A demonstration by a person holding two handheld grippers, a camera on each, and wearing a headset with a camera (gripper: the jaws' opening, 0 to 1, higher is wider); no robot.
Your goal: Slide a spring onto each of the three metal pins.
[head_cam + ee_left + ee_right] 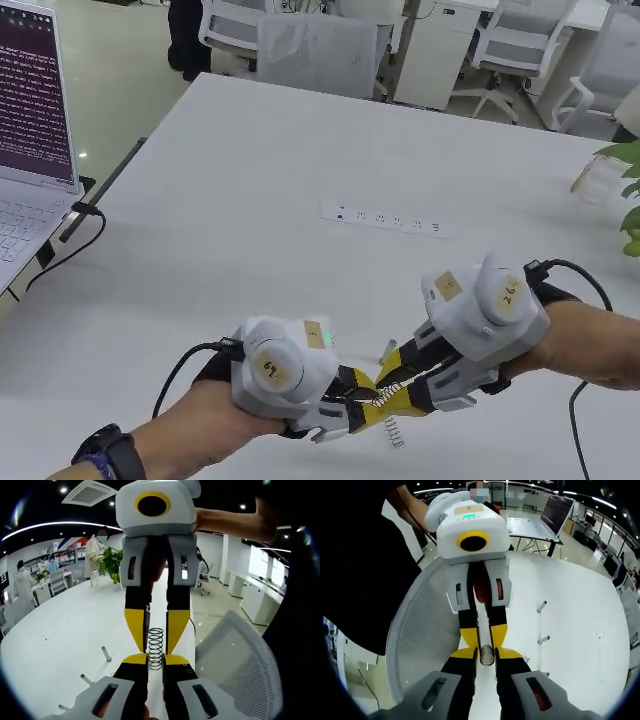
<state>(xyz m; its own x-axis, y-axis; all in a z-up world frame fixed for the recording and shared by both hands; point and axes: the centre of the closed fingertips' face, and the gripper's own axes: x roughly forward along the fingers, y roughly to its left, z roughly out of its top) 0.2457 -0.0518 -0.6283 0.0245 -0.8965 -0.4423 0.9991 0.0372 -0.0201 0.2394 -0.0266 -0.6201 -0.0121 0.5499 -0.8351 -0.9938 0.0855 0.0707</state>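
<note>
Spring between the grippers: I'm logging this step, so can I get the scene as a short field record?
spring: clamped between both grippers' tips, above the table
left gripper: shut on spring
right gripper: shut on spring
metal pins: three, standing on the table, all bare
second spring: lying on the table near the tips

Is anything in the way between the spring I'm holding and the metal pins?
Nothing visible: the spring, held by the left gripper and right gripper, has just bare table between it and the three pins.
</note>
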